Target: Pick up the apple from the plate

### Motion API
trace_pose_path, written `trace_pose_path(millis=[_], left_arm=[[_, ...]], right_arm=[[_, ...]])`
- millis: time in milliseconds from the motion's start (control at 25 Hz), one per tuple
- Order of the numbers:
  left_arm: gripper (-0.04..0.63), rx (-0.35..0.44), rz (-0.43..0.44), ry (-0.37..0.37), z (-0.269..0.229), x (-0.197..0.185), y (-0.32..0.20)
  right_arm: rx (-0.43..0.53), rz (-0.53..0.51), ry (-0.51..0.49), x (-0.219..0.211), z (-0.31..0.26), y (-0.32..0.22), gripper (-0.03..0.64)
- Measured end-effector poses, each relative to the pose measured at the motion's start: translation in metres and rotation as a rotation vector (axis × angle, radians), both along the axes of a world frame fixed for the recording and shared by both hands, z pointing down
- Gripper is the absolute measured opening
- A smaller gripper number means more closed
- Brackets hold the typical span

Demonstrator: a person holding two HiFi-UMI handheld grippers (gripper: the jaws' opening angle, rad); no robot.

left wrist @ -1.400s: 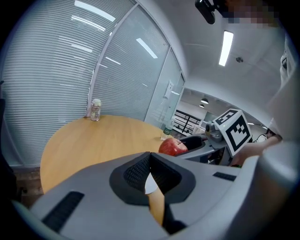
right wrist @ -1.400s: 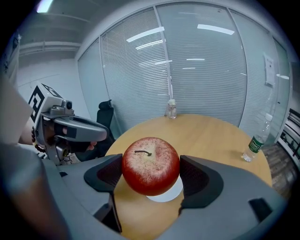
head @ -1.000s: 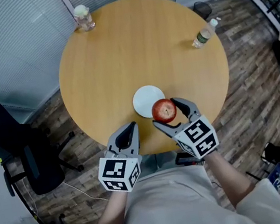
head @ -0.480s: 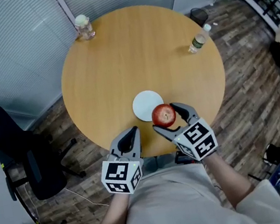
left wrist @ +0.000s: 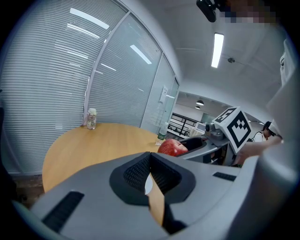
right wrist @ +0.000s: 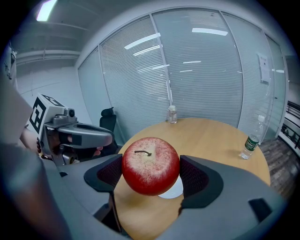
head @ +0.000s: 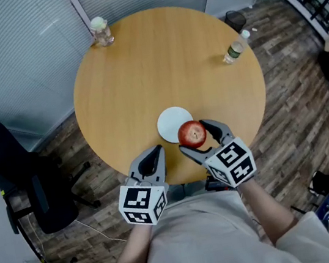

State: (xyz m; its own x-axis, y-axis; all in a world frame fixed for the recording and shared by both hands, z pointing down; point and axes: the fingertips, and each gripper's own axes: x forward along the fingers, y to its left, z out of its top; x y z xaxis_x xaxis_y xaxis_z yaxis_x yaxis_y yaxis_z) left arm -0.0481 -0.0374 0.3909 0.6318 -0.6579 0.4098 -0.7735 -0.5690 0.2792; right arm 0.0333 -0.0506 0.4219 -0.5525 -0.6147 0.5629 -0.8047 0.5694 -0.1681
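A red apple [head: 192, 134] [right wrist: 151, 165] [left wrist: 172, 147] is held in the air above the table's near edge, stem up, with my right gripper [head: 197, 135] [right wrist: 151, 174] shut on its sides. The white plate [head: 174, 123] [right wrist: 172, 192] lies bare on the round wooden table [head: 160, 66], just beyond and left of the apple. My left gripper [head: 151, 161] [left wrist: 149, 174] hovers at the near table edge, left of the apple, its jaws nearly together with nothing between them.
A small glass jar [head: 101, 31] [right wrist: 173, 114] stands at the table's far left edge. A plastic water bottle [head: 235, 49] [right wrist: 250, 141] stands at the right edge. A black office chair [head: 27, 180] sits on the floor to the left.
Over the last second the right gripper has held the apple almost still above the table's near edge, just off the plate. The left gripper has not moved.
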Motion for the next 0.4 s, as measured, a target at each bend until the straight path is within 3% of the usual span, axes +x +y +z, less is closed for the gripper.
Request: trace_pose_path(millis=[400], left_arm=[[0.003, -0.002, -0.004, -0.001, 0.0009, 0.0002, -0.0003]], right_arm=[[-0.005, -0.005, -0.010, -0.0003, 0.0001, -0.0012, 0.388]])
